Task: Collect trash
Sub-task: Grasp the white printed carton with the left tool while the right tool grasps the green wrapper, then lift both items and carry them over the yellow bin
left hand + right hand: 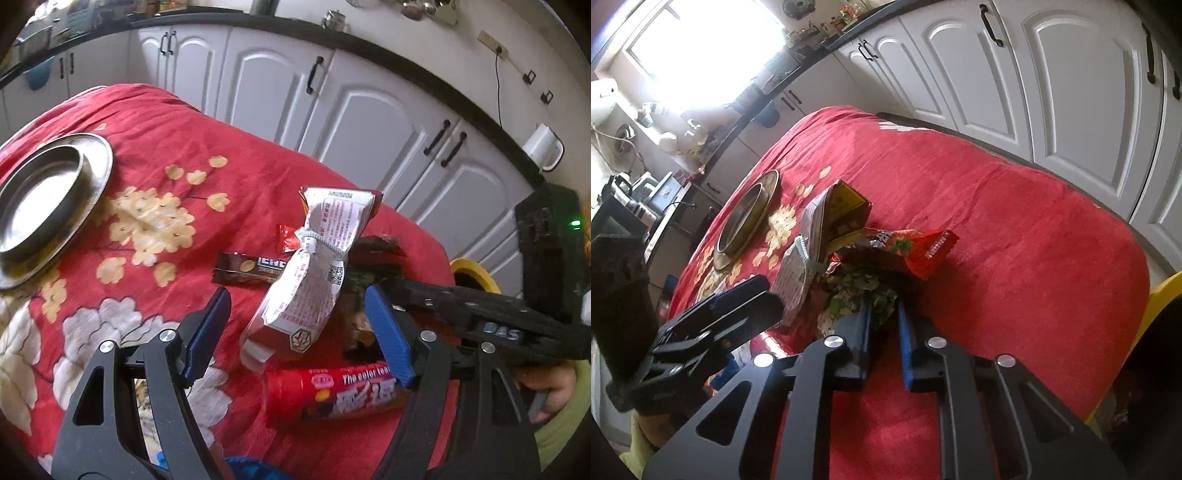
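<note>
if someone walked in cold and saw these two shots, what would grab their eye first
Probably the red flowered tablecloth, then the heap of snack wrappers near its middle, where a white packet tied with a band stands tallest. The left gripper hangs wide open around that packet, while the right gripper, jaws nearly closed, pokes at a green wrapper. A steel plate sits alone toward the left side.

Daylight throughout. Right wrist view: window [698,48] at upper left blown out to white, hazing the counter nearby. Strong fisheye bending of cabinets [369,110] and dark vignette corners in both views. Steel plate [48,199] shows soft glare. Near foreground slightly blurred.
</note>
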